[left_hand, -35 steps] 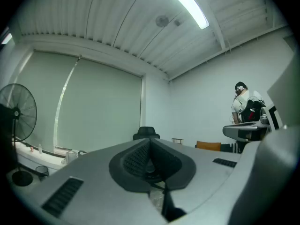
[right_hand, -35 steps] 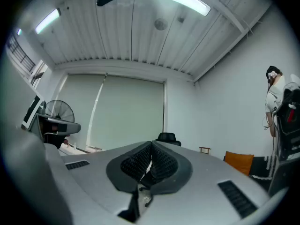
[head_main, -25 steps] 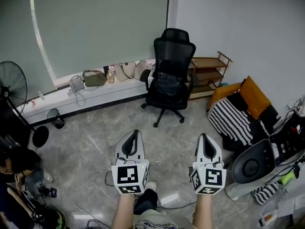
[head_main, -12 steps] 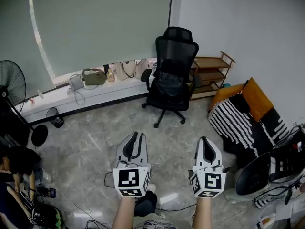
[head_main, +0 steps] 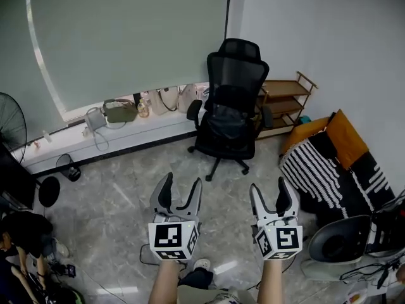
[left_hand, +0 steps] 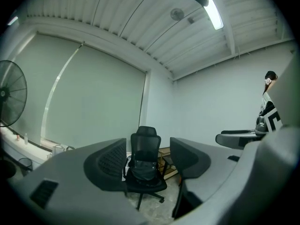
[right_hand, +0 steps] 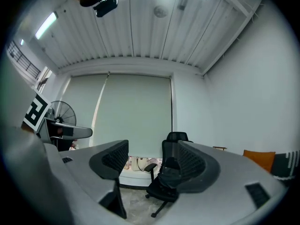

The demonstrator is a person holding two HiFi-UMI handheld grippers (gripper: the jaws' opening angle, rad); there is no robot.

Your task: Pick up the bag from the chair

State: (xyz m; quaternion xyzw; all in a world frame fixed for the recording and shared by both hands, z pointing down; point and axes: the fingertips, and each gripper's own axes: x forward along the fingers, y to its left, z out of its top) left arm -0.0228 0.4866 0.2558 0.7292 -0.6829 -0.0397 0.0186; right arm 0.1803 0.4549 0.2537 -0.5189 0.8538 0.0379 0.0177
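Well short of the chair (head_main: 239, 68), the left claw (head_main: 182, 182) and right claw (head_main: 268, 186) are held level and pointed forward, jaws spread, nothing between them. The bag (head_main: 226, 123) (dark, slumped against the backrest) is seen on the chair's seat, straight ahead; neither claw is judged nearer.

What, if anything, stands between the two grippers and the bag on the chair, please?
Nothing visible does: only open floor lies between the left gripper, the right gripper and the chair, where the bag rests on the seat.
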